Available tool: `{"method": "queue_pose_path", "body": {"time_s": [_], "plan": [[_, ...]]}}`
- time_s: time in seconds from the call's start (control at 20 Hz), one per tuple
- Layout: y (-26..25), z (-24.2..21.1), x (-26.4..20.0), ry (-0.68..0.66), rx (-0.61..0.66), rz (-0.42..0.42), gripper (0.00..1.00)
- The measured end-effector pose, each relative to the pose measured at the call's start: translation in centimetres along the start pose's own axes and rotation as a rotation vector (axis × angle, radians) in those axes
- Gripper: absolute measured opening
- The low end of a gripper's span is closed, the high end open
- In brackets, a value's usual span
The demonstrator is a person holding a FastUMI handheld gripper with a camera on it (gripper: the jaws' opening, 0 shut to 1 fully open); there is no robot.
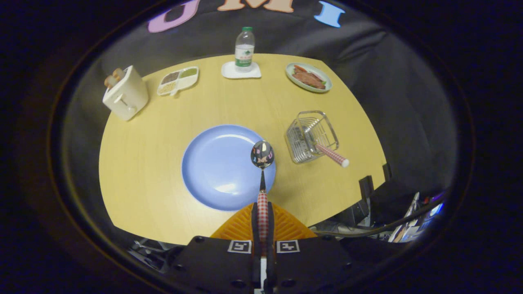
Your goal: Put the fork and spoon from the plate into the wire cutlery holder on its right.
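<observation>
1. I see the spoon (pixel 262 163) held up above the near right part of the blue plate (pixel 216 167). Its bowl points away from me and its checked handle runs back between my fingers.
2. My gripper (pixel 262 218) is pinching the spoon handle: both fingers (pixel 254 220) press on it from the two sides, close together.
3. The blue plate lies in the middle of the yellow worktop (pixel 143 163), and I see nothing lying on it.
4. The wire cutlery holder (pixel 311 136) is to the right of the plate, a little apart from it, and it looks tilted. The fork (pixel 333 155) is already in it; I can see its checked handle coming out over the near right rim. Its tines I cannot make out among the wires.
5. Farther away, at the back edge of the worktop, a water bottle (pixel 244 47) stands on a white coaster (pixel 241 71).
6. To the right of the bottle is a pale plate with food (pixel 308 77).
7. To the left of the bottle is a divided tray (pixel 178 80), and beyond it, at the left edge, a cream toaster (pixel 125 94) with bread in its slots.
</observation>
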State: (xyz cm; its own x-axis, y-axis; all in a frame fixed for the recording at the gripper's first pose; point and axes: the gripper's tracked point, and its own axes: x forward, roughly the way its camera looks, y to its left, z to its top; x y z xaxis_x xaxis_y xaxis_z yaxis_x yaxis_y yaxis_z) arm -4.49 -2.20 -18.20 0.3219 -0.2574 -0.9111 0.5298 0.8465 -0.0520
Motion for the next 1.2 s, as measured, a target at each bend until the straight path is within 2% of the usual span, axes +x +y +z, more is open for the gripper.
{"method": "queue_pose_path", "body": {"time_s": [0.15,0.35,0.6,0.75,0.9,1.05,1.2], "plan": [[-2.4,2.1,-0.6,0.048,0.083,-0.034,0.08],[-4.7,4.2,0.3,0.138,0.165,-0.035,0.08],[-5.8,6.1,2.2,0.294,0.216,0.023,0.08],[-7.2,6.7,3.6,0.383,0.252,0.013,0.08],[-7.1,7.4,5.1,0.431,0.301,0.053,0.08],[-7.1,7.1,6.3,0.476,0.307,0.081,0.08],[-7.1,7.7,7.8,0.531,0.261,0.100,0.08]]}}
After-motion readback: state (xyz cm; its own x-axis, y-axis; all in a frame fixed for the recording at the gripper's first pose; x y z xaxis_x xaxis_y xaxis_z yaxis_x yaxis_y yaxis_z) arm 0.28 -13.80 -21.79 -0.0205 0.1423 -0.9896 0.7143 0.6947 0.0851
